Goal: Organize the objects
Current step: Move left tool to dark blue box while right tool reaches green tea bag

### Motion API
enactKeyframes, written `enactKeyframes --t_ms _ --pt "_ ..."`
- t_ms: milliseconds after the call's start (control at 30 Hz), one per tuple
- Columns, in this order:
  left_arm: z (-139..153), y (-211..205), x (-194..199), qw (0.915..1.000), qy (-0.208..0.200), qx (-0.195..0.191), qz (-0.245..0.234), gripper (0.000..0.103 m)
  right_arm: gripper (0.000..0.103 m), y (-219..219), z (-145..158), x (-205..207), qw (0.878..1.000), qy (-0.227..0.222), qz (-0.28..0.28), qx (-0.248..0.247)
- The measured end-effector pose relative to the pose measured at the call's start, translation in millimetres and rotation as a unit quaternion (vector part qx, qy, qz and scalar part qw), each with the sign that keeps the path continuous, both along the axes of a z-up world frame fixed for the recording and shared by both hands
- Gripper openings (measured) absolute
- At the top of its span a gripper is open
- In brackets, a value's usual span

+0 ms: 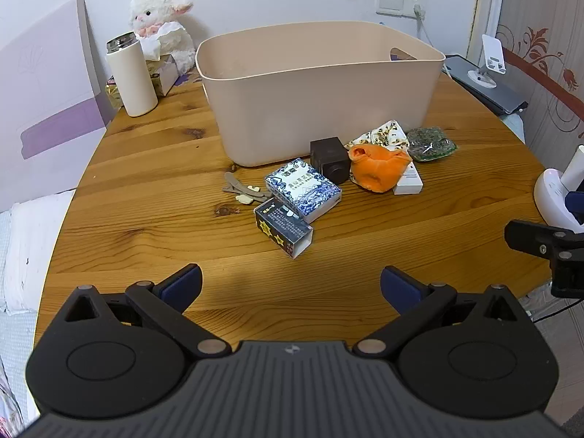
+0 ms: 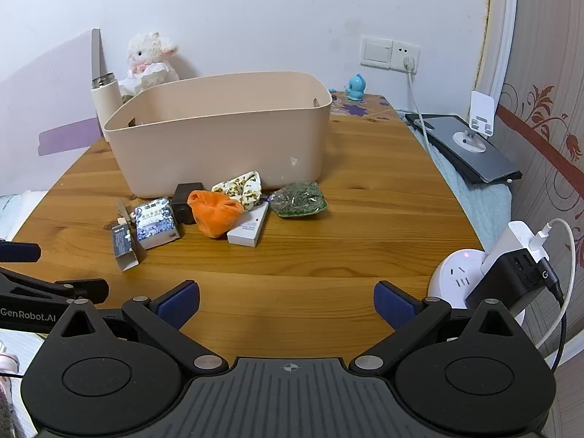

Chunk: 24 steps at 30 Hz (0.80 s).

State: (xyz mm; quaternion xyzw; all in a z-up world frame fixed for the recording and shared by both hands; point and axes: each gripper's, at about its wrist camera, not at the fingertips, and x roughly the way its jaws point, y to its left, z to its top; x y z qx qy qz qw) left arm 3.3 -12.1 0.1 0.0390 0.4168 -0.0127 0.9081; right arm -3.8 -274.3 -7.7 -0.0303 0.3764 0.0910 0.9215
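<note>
A beige plastic bin (image 1: 321, 91) (image 2: 219, 146) stands on the wooden table (image 1: 146, 189) (image 2: 365, 237). In front of it lie a blue-white box (image 1: 303, 188) (image 2: 157, 222), a black box (image 1: 283, 228) (image 2: 124, 248), a dark cube (image 1: 330, 158) (image 2: 186, 197), an orange cloth (image 1: 377, 169) (image 2: 213, 213), a patterned cloth (image 1: 387, 135) (image 2: 242, 186), a green packet (image 1: 430, 144) (image 2: 299, 199), a white box (image 1: 410, 182) (image 2: 250, 230) and hair clips (image 1: 241, 191). My left gripper (image 1: 290, 284) and right gripper (image 2: 286, 304) are open and empty, short of the pile.
A white flask (image 1: 131, 76) and plush lamb (image 1: 160, 25) stand at the back left. A laptop with a phone stand (image 2: 467, 146) lies right. A white power hub with chargers (image 2: 485, 277) sits at the right edge. A blue toy (image 2: 356, 87) stands behind.
</note>
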Motion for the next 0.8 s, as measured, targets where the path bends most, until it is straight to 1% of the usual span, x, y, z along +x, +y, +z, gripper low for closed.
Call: enactKeyframes --t_ms 800 --pt "-4.1 7.1 10.3 0.9997 0.008 0.001 0.021 0.103 0.103 -0.5 -1.6 10.6 1.000 0.004 0.004 -0.008"
